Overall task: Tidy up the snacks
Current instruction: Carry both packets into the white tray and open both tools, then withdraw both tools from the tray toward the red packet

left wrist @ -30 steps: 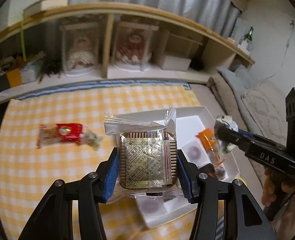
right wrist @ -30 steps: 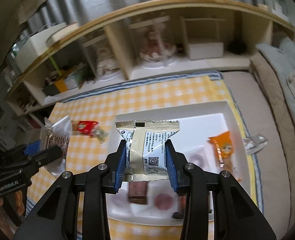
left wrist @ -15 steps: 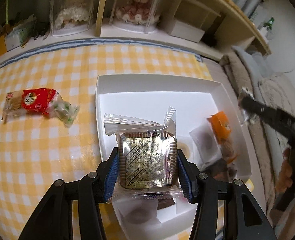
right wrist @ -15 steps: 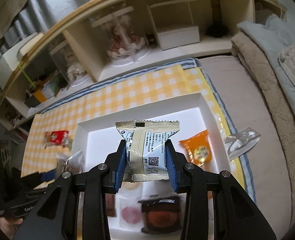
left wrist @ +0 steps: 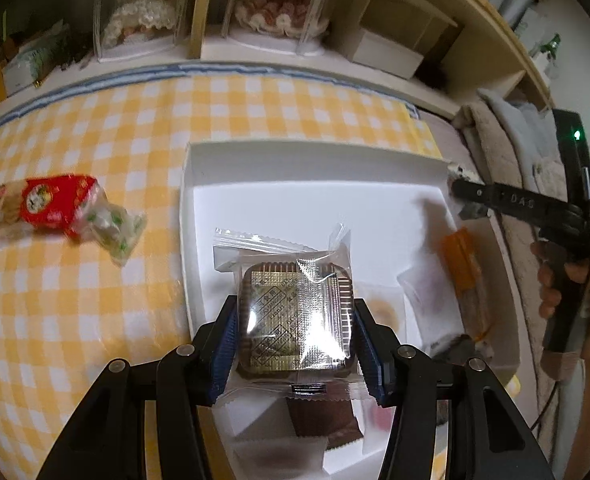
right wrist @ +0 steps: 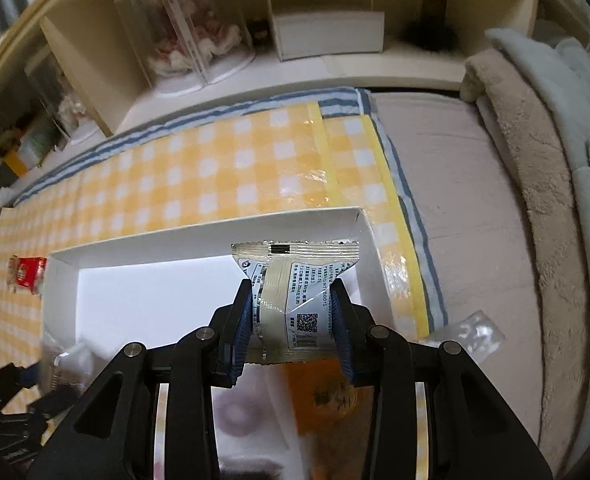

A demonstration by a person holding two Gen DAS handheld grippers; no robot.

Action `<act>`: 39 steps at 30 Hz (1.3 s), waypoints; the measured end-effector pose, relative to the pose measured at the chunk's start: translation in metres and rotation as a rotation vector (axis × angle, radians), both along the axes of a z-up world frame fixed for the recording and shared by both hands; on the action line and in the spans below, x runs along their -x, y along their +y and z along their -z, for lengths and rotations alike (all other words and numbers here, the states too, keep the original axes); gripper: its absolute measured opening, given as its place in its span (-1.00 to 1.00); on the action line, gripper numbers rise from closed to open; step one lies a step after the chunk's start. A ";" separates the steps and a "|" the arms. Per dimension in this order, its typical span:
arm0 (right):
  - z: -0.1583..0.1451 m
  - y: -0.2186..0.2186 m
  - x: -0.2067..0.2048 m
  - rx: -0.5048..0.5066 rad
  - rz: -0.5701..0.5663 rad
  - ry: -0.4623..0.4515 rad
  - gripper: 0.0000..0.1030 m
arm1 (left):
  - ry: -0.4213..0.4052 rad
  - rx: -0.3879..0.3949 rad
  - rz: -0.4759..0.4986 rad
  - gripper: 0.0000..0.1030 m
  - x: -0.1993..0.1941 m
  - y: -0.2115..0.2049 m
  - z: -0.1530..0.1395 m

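My left gripper [left wrist: 297, 332] is shut on a clear-wrapped square cake with a gold sachet [left wrist: 297, 318], held over the near left part of the white tray [left wrist: 295, 164]. My right gripper [right wrist: 293, 320] is shut on a cream and white snack packet [right wrist: 295, 292], held over the tray's [right wrist: 199, 240] far right corner. The right gripper also shows at the right of the left wrist view [left wrist: 471, 200]. An orange packet [left wrist: 465, 268] and several other wrapped snacks lie in the tray. A red-wrapped snack [left wrist: 55, 208] lies on the cloth, left of the tray.
The tray sits on a yellow checked cloth [left wrist: 95, 300]. A low wooden shelf [left wrist: 255, 44] with doll cases runs along the back. Beige and grey bedding [right wrist: 535, 160] lies to the right. A crumpled clear wrapper [right wrist: 471, 334] lies right of the tray.
Both grippers have moved forward and down over the tray with their snacks still held. The right one has gone toward the tray's far right corner.
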State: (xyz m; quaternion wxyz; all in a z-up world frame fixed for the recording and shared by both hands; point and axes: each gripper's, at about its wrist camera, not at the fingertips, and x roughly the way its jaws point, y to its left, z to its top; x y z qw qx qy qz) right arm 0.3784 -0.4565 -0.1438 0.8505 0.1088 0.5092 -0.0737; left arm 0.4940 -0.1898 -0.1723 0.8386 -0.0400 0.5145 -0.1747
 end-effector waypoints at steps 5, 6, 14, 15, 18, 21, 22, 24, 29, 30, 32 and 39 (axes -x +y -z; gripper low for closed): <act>0.002 -0.005 -0.003 0.003 0.015 -0.011 0.51 | -0.023 -0.012 0.007 0.11 0.007 0.001 -0.002; 0.001 -0.004 -0.002 0.001 0.009 -0.011 0.59 | -0.028 -0.013 0.009 0.17 0.010 0.001 -0.004; -0.015 0.009 0.023 -0.004 -0.042 -0.018 0.72 | -0.041 -0.024 0.040 0.28 0.030 0.001 -0.021; -0.017 0.010 0.026 -0.003 -0.046 -0.020 0.77 | -0.042 -0.025 0.042 0.31 0.033 0.001 -0.023; -0.024 0.015 0.038 0.020 -0.060 -0.022 0.90 | -0.047 -0.026 0.051 0.41 0.041 0.003 -0.031; -0.032 0.017 0.051 0.031 -0.059 -0.040 1.00 | -0.050 -0.027 0.059 0.54 0.047 0.004 -0.038; -0.035 0.017 0.057 0.027 -0.054 -0.048 1.00 | -0.053 -0.028 0.061 0.63 0.050 0.004 -0.040; -0.039 0.016 0.065 0.015 -0.047 -0.059 1.00 | -0.058 -0.029 0.062 0.78 0.055 0.004 -0.045; -0.053 0.017 0.086 0.005 -0.038 -0.089 1.00 | -0.073 -0.037 0.066 1.00 0.066 0.007 -0.056; -0.055 0.017 0.088 0.005 -0.038 -0.093 1.00 | -0.076 -0.038 0.067 1.00 0.069 0.008 -0.059; -0.061 0.020 0.096 0.005 -0.041 -0.104 1.00 | -0.080 -0.037 0.069 1.00 0.074 0.010 -0.065; -0.081 0.033 0.121 0.008 -0.047 -0.144 1.00 | -0.115 -0.039 0.085 1.00 0.094 0.015 -0.088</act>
